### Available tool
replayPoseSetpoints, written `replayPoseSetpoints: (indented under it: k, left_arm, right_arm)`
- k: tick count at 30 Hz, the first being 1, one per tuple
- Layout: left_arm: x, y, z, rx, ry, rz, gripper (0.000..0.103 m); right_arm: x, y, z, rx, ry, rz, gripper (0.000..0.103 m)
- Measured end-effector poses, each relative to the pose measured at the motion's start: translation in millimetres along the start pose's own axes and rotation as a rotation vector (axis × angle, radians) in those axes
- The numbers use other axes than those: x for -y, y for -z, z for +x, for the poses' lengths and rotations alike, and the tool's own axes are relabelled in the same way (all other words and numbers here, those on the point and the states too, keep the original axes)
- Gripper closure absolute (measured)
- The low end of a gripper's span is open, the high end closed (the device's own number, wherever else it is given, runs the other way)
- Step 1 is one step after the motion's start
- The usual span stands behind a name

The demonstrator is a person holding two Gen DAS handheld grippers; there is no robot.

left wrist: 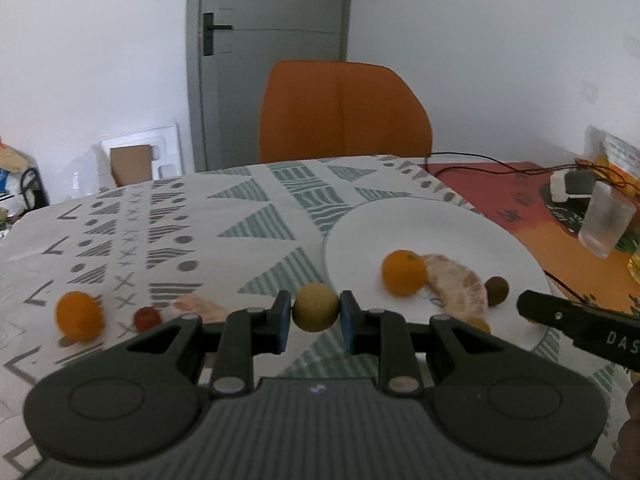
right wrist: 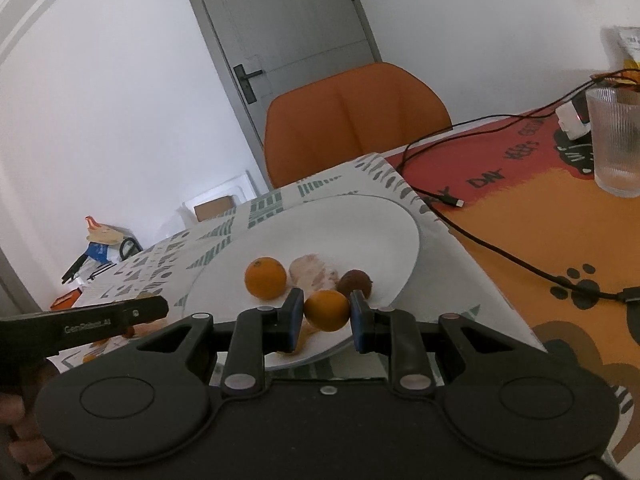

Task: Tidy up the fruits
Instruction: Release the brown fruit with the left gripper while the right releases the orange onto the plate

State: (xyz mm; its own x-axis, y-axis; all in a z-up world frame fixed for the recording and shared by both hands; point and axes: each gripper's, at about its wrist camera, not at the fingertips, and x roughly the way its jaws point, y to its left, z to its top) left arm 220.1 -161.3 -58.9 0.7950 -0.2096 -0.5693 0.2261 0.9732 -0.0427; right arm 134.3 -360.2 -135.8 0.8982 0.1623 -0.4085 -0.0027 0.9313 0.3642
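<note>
Left wrist view: the left tool (left wrist: 315, 322) is seen pinching a yellowish-green round fruit (left wrist: 315, 307) between its blue pads, held above the patterned tablecloth (left wrist: 168, 216) just off the near-left rim of the white plate (left wrist: 420, 224). On the plate an orange (left wrist: 404, 278) is seen touching a peeled citrus segment (left wrist: 460, 286), whose long axis runs from the plate's middle toward its near edge; a brown round fruit (left wrist: 497, 290) lies just beside that segment. On the cloth toward the table's left edge a second orange (left wrist: 79, 317), a small red fruit (left wrist: 147, 318) and what may be another peeled piece (left wrist: 200, 308), partly hidden by the tool, are left off the plate. The way between the left tool and the plate's near edge is partly taken up by the right tool's finger (left wrist: 576, 324).

In the right wrist view the right tool (right wrist: 327, 322) is closed on a small orange fruit (right wrist: 327, 310), held over the plate's near rim. Beyond the plate an orange chair (right wrist: 352, 120) is drawn up to the table's far edge; a black cable (right wrist: 500, 256) and a ribbed glass (right wrist: 616, 144) are set on the orange mat (right wrist: 540, 216) toward the right edge.
</note>
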Motion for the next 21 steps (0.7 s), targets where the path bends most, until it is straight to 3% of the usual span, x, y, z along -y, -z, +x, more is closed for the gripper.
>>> replayPoseSetpoints:
  k: [7, 12, 16, 21]
  left_arm:
    - [17, -8, 14, 0.0, 0.036, 0.013, 0.079]
    - [25, -14, 18, 0.005, 0.057, 0.023, 0.078]
    - [25, -14, 17, 0.011, 0.068, 0.025, 0.069]
    - [15, -11, 11, 0.004, 0.028, 0.02, 0.06]
  right_arm:
    - [0, -1, 4, -0.005, 0.0, -0.01, 0.079]
    - [1, -1, 2, 0.008, 0.003, -0.011, 0.074]
    - [1, -2, 2, 0.009, 0.003, -0.012, 0.072]
    - [-5, -2, 4, 0.003, 0.002, -0.018, 0.064]
